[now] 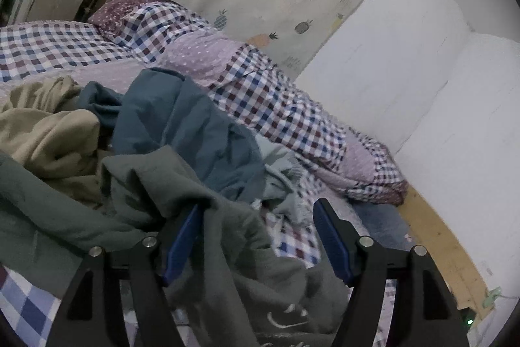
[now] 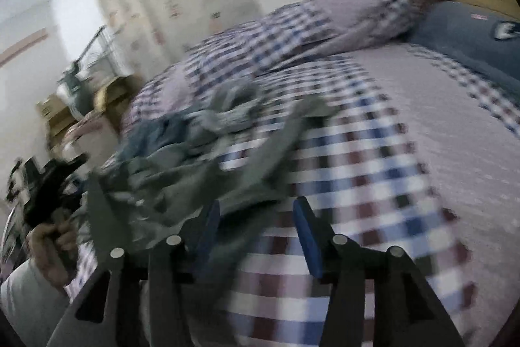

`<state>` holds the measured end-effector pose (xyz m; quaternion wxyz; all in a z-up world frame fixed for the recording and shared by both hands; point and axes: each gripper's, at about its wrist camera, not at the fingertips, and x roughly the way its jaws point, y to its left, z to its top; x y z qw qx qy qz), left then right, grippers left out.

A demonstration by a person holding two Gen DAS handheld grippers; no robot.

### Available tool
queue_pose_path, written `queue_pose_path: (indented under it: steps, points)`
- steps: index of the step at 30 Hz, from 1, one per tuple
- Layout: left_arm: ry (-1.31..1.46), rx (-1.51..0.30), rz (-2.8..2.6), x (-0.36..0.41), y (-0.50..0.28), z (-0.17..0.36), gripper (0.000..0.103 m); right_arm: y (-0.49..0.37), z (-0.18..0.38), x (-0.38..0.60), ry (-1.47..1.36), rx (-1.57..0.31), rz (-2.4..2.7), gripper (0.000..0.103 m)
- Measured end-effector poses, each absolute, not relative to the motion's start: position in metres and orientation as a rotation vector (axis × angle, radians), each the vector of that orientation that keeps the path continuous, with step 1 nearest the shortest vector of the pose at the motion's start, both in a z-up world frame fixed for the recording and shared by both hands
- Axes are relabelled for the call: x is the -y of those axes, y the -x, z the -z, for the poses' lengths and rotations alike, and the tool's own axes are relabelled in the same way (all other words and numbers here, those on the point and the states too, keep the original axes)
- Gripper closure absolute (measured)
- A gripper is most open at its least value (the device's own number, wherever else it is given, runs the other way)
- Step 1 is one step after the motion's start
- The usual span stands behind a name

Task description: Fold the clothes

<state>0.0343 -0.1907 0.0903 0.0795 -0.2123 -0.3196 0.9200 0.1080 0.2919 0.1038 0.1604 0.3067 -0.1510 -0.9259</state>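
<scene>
A heap of clothes lay on the bed [image 1: 48, 44], which was covered in a checked and dotted quilt [image 1: 269, 100]. The left gripper [image 1: 256, 210] had its blue-padded jaws wide apart, with a fold of a grey-green top [image 1: 227, 236] draped between them and over the left pad; nothing was pinched. White stitched marks showed on that top near the bottom edge of the left view, too cut off to read. Behind it lay a teal garment [image 1: 182, 119] and a tan one [image 1: 48, 132], touching each other.

The right gripper [image 2: 256, 207] was also spread open, its left pad against the grey-green top [image 2: 247, 158], its right over bare quilt [image 2: 373, 178]. That view was blurred. A blue pillow [image 2: 461, 34] carried a small red tag and a white patch, unreadable. A hand [image 2: 52, 236] held the left gripper [image 2: 48, 181] at the edge.
</scene>
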Motion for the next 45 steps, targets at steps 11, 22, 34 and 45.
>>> queue_pose_path:
  steps: [11, 22, 34, 45]
  points:
    - [0.853, 0.702, -2.74, 0.18, -0.029, -0.069, 0.031, -0.068, -0.073, -0.232, -1.062, 0.429, 2.515, 0.047]
    - [0.97, 0.818, -2.686, 0.2, -0.016, -0.051, 0.096, -0.033, -0.057, -0.219, -1.115, 0.562, 2.468, 0.1]
    - [0.788, 0.824, -2.72, 0.185, -0.015, -0.082, 0.098, -0.035, -0.151, -0.257, -0.69, 0.402, 2.813, 0.102]
    - [0.695, 0.564, -2.699, 0.092, 0.036, -0.124, 0.098, -0.02, -0.163, -0.356, -0.547, 0.534, 3.097, 0.102]
